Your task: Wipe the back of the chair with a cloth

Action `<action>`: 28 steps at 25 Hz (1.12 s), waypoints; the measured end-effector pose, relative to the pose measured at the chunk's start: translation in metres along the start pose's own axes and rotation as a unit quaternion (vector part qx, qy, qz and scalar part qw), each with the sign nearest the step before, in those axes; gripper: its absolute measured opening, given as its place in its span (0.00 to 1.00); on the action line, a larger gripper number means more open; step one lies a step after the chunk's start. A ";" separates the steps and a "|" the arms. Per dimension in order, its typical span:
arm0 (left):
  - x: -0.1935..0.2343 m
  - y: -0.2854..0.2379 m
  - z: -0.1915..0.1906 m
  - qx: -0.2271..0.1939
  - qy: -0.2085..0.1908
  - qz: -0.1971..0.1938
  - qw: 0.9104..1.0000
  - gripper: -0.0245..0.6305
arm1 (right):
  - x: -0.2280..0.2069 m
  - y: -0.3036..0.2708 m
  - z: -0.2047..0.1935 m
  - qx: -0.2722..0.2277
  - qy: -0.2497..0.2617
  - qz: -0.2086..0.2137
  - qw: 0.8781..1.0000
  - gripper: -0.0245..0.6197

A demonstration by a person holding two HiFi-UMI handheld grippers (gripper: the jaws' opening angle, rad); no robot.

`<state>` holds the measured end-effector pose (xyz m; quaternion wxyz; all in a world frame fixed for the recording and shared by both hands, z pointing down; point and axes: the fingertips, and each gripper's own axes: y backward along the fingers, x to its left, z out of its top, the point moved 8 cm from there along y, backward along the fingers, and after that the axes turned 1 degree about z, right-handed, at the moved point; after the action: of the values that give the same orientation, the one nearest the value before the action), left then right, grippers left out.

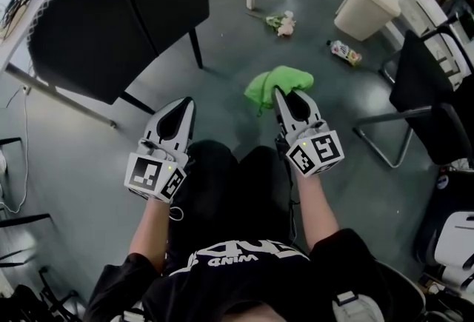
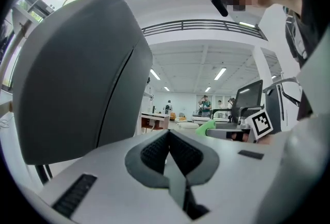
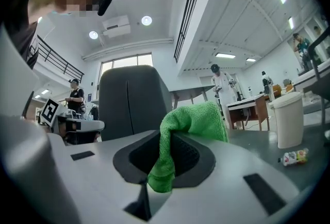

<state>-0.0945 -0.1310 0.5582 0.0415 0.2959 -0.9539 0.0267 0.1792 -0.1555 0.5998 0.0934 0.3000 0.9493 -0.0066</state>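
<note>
Because the green cloth is soft, light and limp, it will likely crumple under pressure rather than push back, so a bunched wad should wipe better than a loose flap. The right gripper has its jaws pinching a fold of the cloth. In the right gripper view one end hangs down between the pads, and the rest mounds over the tips and to their right. That hold looks firm enough, though a loose corner could drag. The left gripper has its jaws pressed together with nothing between them.

The cloth is held in the air above the floor, in front of the person's knees, and is not touching the chair. The chair back stands far and to the left. Both gripper views show its broad dark face turned toward the grippers, upright, with a seam running top to bottom. Its long axis appears vertical, which suggests strokes up and down.
</note>
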 end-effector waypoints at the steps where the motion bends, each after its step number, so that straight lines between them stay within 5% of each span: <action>1: 0.000 0.001 0.003 0.000 -0.001 0.001 1.000 0.04 | 0.000 -0.004 0.002 0.002 -0.001 0.003 1.000 0.11; 13: 0.009 0.022 -0.008 -0.002 0.031 0.016 0.999 0.04 | -0.025 -0.067 0.094 -0.032 0.081 0.045 0.995 0.11; 19: 0.005 0.019 0.012 -0.004 0.006 0.002 1.000 0.04 | -0.036 -0.108 0.126 -0.019 0.126 0.071 0.989 0.11; 28: 0.013 0.027 0.015 0.001 0.001 0.013 1.000 0.04 | 0.000 -0.194 0.142 -0.011 0.144 0.130 0.981 0.11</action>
<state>-0.1212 -0.1173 0.5435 0.0418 0.2832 -0.9577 0.0282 0.0931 -0.3247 0.4523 -0.0412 0.4180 0.9055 0.0597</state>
